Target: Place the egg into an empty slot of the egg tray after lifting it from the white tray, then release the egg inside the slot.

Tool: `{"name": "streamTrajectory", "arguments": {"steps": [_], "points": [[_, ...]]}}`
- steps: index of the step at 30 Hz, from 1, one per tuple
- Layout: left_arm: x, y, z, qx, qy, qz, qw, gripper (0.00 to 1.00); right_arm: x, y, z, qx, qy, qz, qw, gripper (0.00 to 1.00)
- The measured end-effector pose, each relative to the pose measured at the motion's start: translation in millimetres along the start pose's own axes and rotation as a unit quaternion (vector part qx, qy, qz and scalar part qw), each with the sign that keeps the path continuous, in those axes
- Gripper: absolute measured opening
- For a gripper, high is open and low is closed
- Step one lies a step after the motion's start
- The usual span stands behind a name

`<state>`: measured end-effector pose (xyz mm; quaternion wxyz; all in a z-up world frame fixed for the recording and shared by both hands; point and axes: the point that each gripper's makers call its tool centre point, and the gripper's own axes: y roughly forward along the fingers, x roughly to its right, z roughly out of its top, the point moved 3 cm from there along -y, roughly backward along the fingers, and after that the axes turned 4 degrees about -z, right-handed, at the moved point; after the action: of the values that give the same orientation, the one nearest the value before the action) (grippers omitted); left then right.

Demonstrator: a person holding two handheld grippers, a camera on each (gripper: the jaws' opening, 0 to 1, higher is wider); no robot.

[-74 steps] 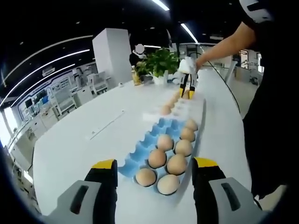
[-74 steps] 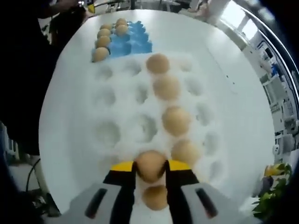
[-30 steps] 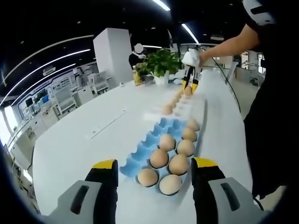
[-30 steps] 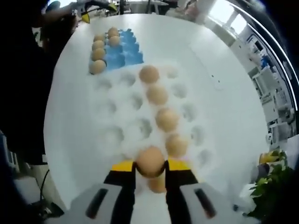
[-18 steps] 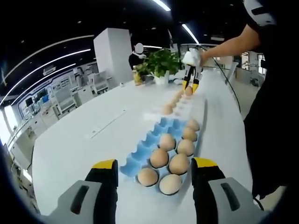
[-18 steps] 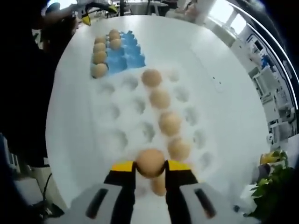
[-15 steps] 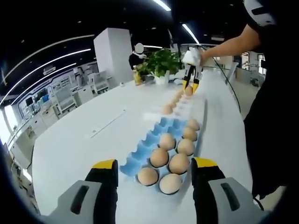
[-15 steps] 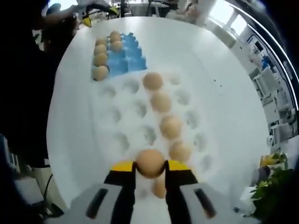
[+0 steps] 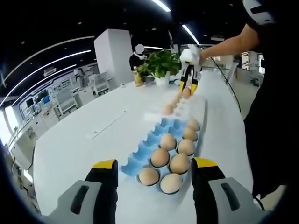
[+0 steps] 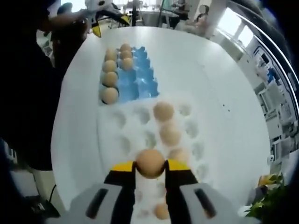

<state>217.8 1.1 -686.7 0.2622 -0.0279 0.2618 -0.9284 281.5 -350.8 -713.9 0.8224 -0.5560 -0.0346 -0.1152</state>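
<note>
Right tongs (image 10: 150, 171): jaws closed on one brown egg (image 10: 150, 163), gripped between the yellow tips and held in the air above the white tray (image 10: 108, 140). In the left gripper view the same tongs (image 9: 188, 89) appear at the far end of the counter, egg (image 9: 186, 92) between the tips, a person's hand (image 9: 190, 55) on the handle and a bare forearm leading back to a dark-clothed body at the right edge.

Left tongs (image 9: 153, 164): jaws spread wide, nothing between them, hovering over the near end of the blue egg tray (image 9: 145, 147).

Right gripper view, near to far: the white tray lies directly under the held egg, most cups empty. Four loose eggs remain in it, three in a line in the column beyond the tongs and one near the lower edge of the view. Beyond it, touching or just beside its far edge, is the blue egg tray (image 10: 140, 79). Six eggs sit in its left columns; the right columns are open. Past that, the left tongs (image 10: 111, 15) are seen at the counter's far end.

Counter (image 9: 84, 140): white, rounded, otherwise bare near the trays. A potted green plant (image 9: 161, 60) stands at its far end in the left gripper view, behind the right tongs. Office furniture is in the background, too blurred to detail.
</note>
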Motion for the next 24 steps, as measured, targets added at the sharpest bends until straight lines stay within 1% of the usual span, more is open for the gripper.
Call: {"name": "streamTrajectory", "arguments": {"steps": [10, 17, 24], "points": [[1.1, -2.1, 0.4, 0.001, 0.002, 0.003, 1.0000, 0.64, -3.6, 12.1, 24.3, 0.017, -0.022, 0.014, 0.9995, 0.23], [0.7, -1.9, 1.1, 0.003, 0.002, 0.004, 1.0000, 0.64, -6.6, 22.0, 51.4, 0.039, -0.040, 0.027, 0.9981, 0.23], [0.8, -3.4, -1.5, -0.002, 0.001, 0.005, 1.0000, 0.64, -12.1, 32.7, 68.7, 0.049, -0.053, 0.041, 0.9965, 0.23]]}}
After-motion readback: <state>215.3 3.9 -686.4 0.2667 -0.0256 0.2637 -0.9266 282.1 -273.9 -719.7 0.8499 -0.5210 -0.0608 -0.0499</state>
